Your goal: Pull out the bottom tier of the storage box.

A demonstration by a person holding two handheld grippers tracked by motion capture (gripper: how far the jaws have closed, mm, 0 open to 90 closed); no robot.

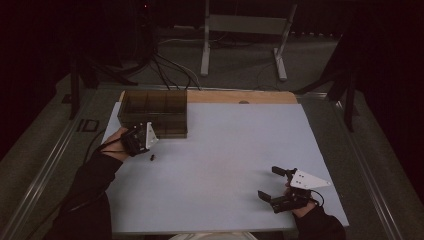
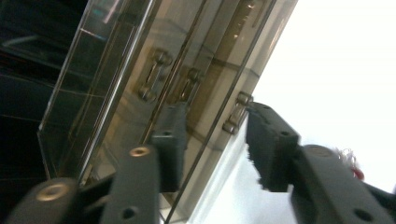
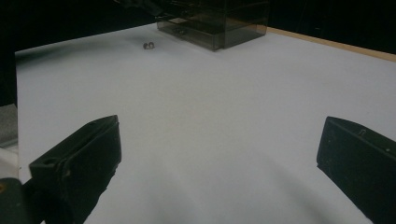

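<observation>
Organizer box [image 1: 155,114] at counter [image 1: 225,165] back-left; left gripper [image 2: 210,140] raised at its front wall, jaws parted, holding nothing. Right gripper [image 1: 274,184] rests low, released wide.

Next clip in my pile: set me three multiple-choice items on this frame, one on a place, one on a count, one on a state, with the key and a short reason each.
1. Where does the smoky clear drawer box stand?
A. the table's far left corner
B. the table's near right corner
C. the middle of the table

2. How many small dark objects lie loose on the white table?
A. none
B. one
C. four

3. How do the jaws of the right gripper stand?
A. shut on the box
B. shut on nothing
C. open, with nothing between them

Key: 1 A, the high view shows the box at the far left, right by the left gripper. 2 B, a single small piece lies near that gripper. 3 C, the right gripper view shows bare table between two widely spread jaws.
</observation>
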